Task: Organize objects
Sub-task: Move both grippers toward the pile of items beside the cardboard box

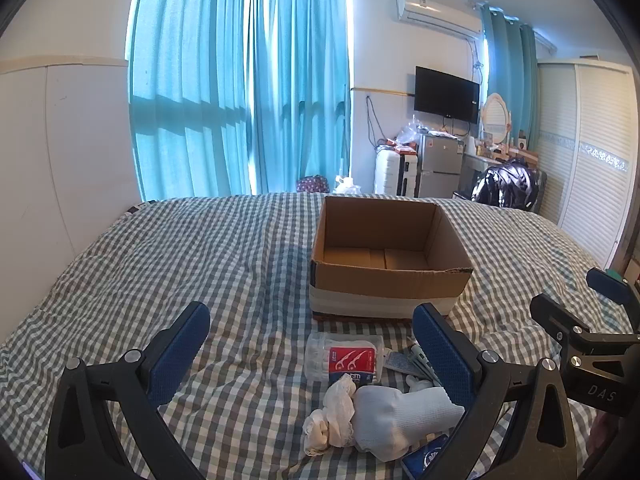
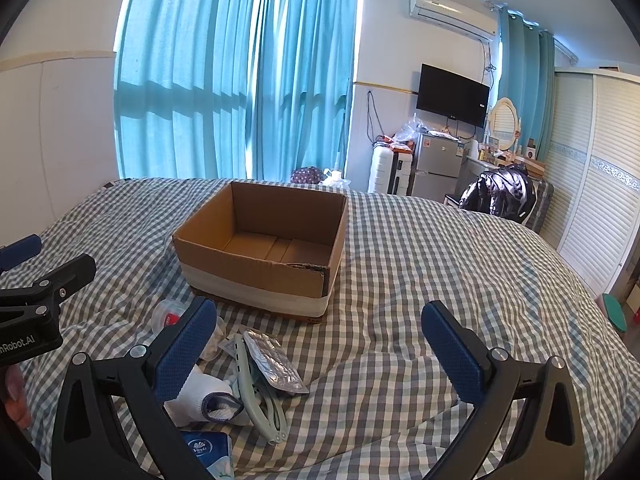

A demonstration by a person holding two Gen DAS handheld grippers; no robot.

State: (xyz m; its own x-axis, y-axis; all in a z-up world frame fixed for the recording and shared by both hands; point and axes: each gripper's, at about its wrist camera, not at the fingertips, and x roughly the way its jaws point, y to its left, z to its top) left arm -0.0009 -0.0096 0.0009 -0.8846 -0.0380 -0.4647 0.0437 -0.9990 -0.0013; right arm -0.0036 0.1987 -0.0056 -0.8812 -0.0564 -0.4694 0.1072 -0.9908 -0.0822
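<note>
Left wrist view: left gripper [image 1: 310, 354] spread wide, holding nothing, over a small pile on the checked bedspread [image 1: 160, 264]. Pile: floss-pick tub [image 1: 345, 359], white sock [image 1: 400, 414], crumpled tissue [image 1: 334, 420]. Open cardboard box [image 1: 384, 276] sits just beyond the pile, nothing visible inside.

Right wrist view: right gripper [image 2: 314, 346] likewise spread, holding nothing; foil blister pack [image 2: 272, 362] and pale green clip [image 2: 256, 404] between its fingers, tissue packet [image 2: 210, 452] near the bottom edge. Room: teal curtains [image 2: 240, 72], wall TV [image 2: 452, 94], air conditioner [image 2: 452, 14], louvred wardrobe [image 2: 596, 184].
</note>
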